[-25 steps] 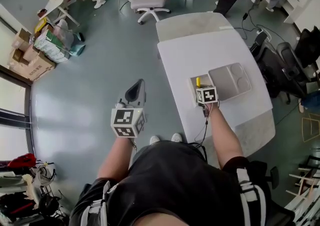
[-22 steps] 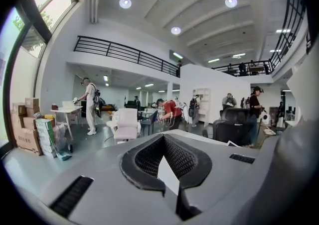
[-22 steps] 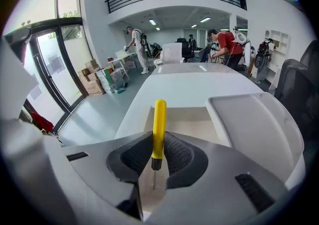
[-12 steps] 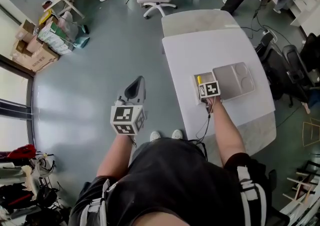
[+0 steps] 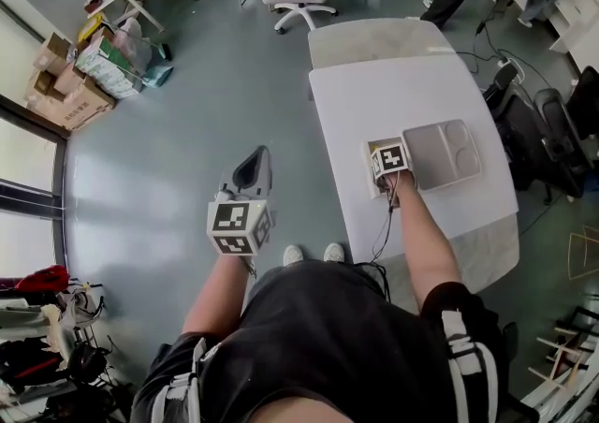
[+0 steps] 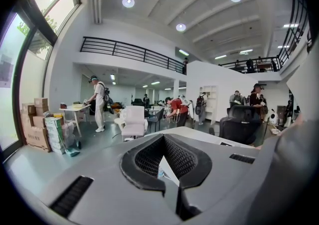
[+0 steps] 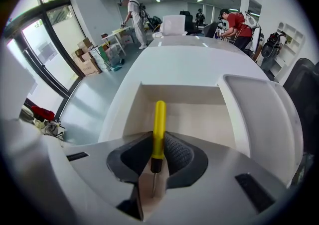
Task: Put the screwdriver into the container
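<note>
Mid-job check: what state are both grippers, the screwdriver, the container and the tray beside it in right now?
Right gripper: shut on the screwdriver, over the container.
Screwdriver: clamped, yellow handle pointing forward over the container's opening, not yet released.
Container: open, nothing visible inside.
Grey tray: flat on the table beside the container, empty.
Left gripper: shut, empty, off to the side of the table.

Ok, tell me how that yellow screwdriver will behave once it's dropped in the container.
The screwdriver looks rigid: it juts straight from the right gripper, which is shut on its handle, without sagging. The round, smooth handle will probably roll when released, though the container walls should stop it. Being slim, it is likely light.
</note>
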